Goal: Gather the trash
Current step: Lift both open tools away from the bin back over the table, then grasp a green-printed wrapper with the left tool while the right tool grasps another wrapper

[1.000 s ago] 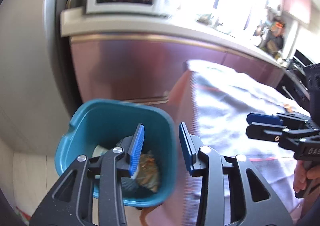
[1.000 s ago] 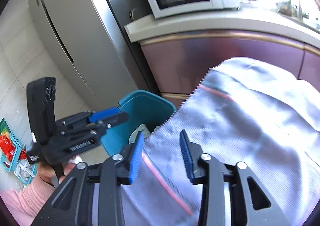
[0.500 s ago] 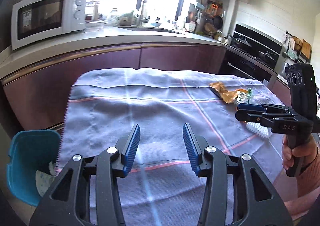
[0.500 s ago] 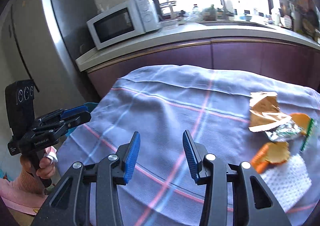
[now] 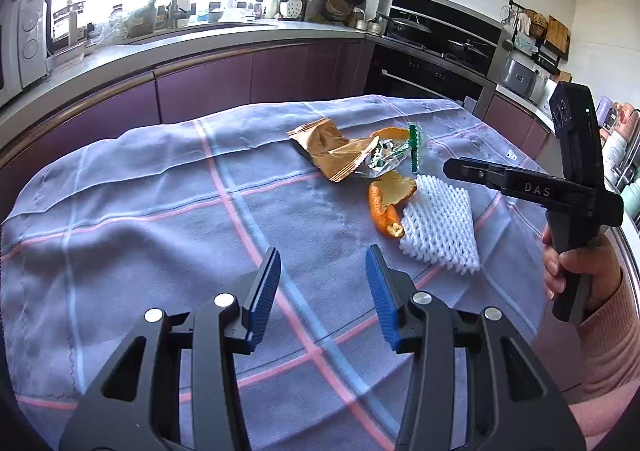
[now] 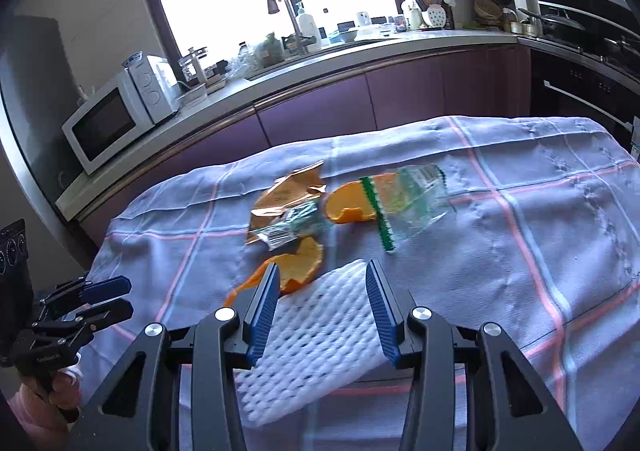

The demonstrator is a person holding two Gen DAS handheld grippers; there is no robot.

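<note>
Wrapper, peels and foam net lie clustered, seemingly touching, on cloth.

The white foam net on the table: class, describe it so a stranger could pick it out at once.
Find the table under the checked lilac cloth, then the small heap of litter on it. At the near edge of that heap, touching a curl of orange peel, lies the white foam net. It alone is pure white, flat and honeycombed with holes.

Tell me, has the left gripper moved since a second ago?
Yes. The left gripper swung from over the teal bin to over the tablecloth, now facing the trash and the window counter.
</note>
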